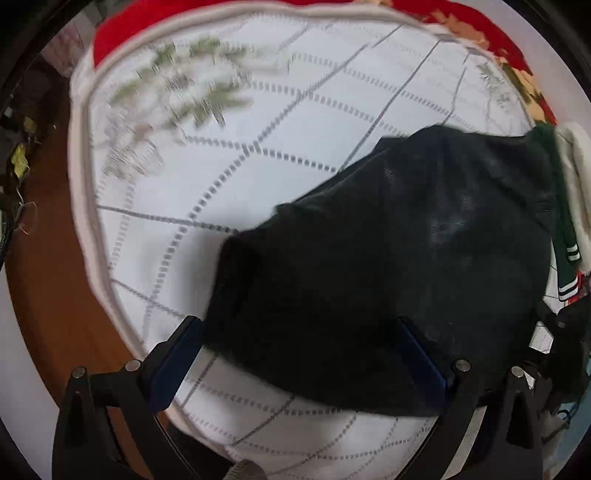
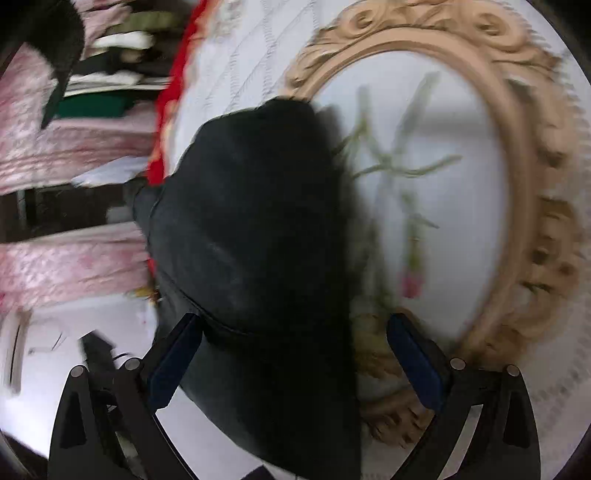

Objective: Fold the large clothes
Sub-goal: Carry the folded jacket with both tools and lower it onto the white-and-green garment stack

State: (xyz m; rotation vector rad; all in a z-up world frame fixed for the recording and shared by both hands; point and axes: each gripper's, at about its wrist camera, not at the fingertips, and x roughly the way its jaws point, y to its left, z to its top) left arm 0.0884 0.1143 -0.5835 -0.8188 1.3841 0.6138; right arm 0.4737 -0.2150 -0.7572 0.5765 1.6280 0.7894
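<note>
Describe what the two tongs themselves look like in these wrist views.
Both match: the left tongs and right tongs have black angular frames with triangular cut-outs, round silver bolts at the joints, and flat dark-blue pads lining the fingers. No cables, sleeves or markings are visible.

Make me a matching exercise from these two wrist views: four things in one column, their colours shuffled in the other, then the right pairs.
Things:
1. garment
2. quilted cover
3. blanket edge
4. oval frame print

Colours:
A. tan
B. black
C. red
D. white with grey stitched lines

Pairs: 1-B, 2-D, 3-C, 4-A
</note>
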